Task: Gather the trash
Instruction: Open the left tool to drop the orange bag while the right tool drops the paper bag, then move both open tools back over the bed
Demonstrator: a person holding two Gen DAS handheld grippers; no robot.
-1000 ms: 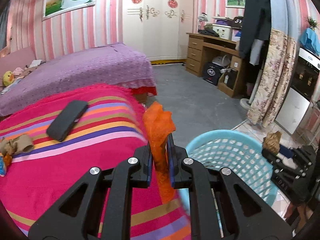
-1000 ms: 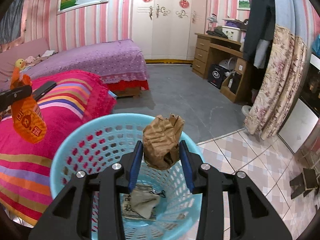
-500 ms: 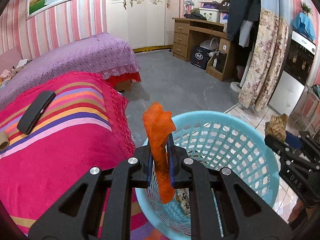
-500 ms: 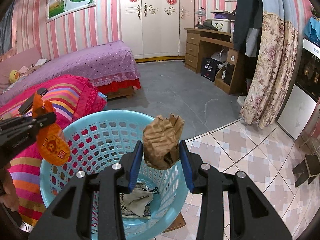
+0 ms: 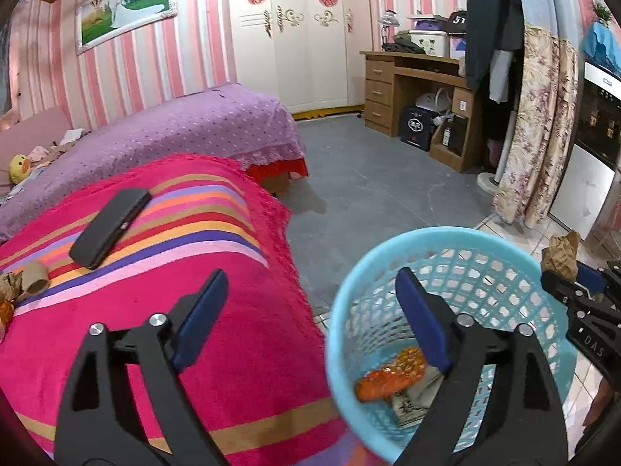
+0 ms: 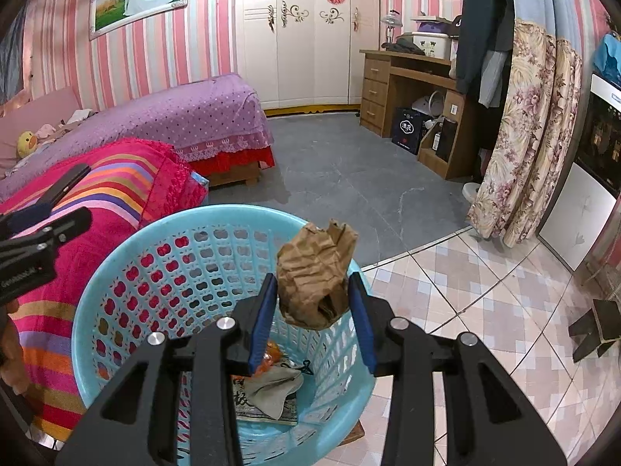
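A light blue plastic basket [image 5: 446, 240] [image 6: 163, 229] stands on the floor beside the striped pink bed. My left gripper [image 5: 310, 303] is open and empty, over the bed edge and the basket's left rim. An orange wrapper [image 5: 388, 372] lies inside the basket on grey and printed trash [image 6: 271, 388]. My right gripper [image 6: 312, 299] is shut on a crumpled brown paper wad [image 6: 314, 272], held over the basket's right rim; the wad also shows at the right of the left wrist view [image 5: 562, 252].
On the striped blanket [image 5: 155, 291] lie a black case [image 5: 108, 227], a cardboard tube [image 5: 35, 275] and crumpled scraps [image 5: 7, 287] at the left edge. A purple bed [image 5: 174, 128], desk [image 5: 411, 89] and floral curtain [image 6: 524, 136] stand behind. Grey floor and tiles surround the basket.
My left gripper opened and the orange wrapper dropped into the basket. The right gripper still holds the brown paper wad over the basket.
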